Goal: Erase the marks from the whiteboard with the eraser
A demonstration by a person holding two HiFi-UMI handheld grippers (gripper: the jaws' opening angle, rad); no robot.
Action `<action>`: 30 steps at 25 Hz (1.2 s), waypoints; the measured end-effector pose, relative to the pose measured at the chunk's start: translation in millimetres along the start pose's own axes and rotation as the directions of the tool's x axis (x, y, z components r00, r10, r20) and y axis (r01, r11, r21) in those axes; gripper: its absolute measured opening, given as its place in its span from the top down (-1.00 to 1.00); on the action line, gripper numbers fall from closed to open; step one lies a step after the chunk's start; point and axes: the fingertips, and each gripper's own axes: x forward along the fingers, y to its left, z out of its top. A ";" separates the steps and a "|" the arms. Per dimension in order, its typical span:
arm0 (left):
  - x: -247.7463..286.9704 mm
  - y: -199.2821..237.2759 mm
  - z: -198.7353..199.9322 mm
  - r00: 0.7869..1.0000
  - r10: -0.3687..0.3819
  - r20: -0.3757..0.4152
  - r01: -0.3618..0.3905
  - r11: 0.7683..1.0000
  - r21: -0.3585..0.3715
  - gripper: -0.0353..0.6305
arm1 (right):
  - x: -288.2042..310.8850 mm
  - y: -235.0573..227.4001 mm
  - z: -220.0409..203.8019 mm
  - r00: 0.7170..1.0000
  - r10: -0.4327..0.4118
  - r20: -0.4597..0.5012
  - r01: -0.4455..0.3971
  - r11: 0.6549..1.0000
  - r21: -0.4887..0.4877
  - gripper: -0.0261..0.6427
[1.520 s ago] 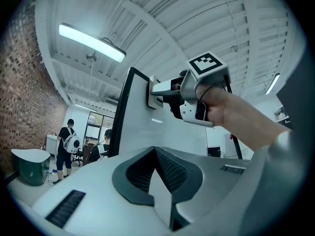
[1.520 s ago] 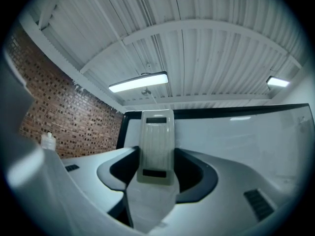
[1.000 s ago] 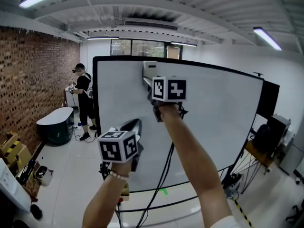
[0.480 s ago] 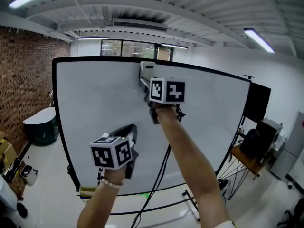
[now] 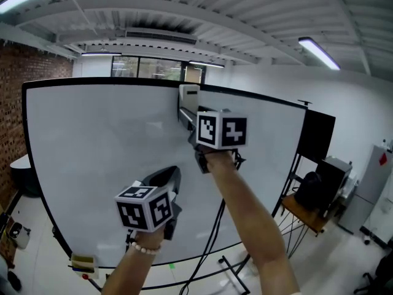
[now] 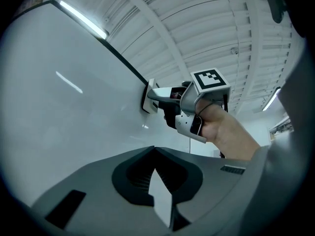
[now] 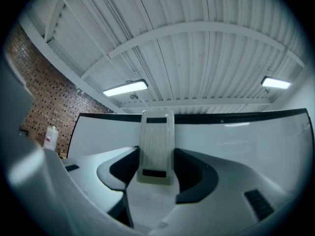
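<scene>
My right claw [image 5: 189, 117] was clamped on the white eraser [image 5: 189, 94], with a jaw on each long side of the block. The eraser lay flat against the whiteboard [image 5: 92, 152], just under the black top frame and about midway along the board's width. My arm reached up steeply to hold it there.

My left claw [image 5: 166, 176] hung lower and to the left. It pointed at the board's bare white face, its jaws drawn together at the tips with nothing between them. It sat near the surface, but I could not tell whether it touched. A black cable [image 5: 212, 238] ran down in front of the board, below my right wrist.
</scene>
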 end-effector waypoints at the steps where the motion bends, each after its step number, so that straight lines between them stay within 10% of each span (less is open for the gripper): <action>1: 10.8 -6.7 -0.3 1.000 -0.011 0.012 0.011 1.000 -0.001 0.93 | -2.9 -11.1 -0.1 1.000 0.002 0.000 -0.002 1.000 -0.002 0.17; 30: 240.1 -192.8 -56.3 0.984 -0.166 0.067 0.167 0.986 -0.005 0.93 | -105.0 -356.5 -17.8 0.997 -0.081 0.000 0.081 0.997 0.013 0.17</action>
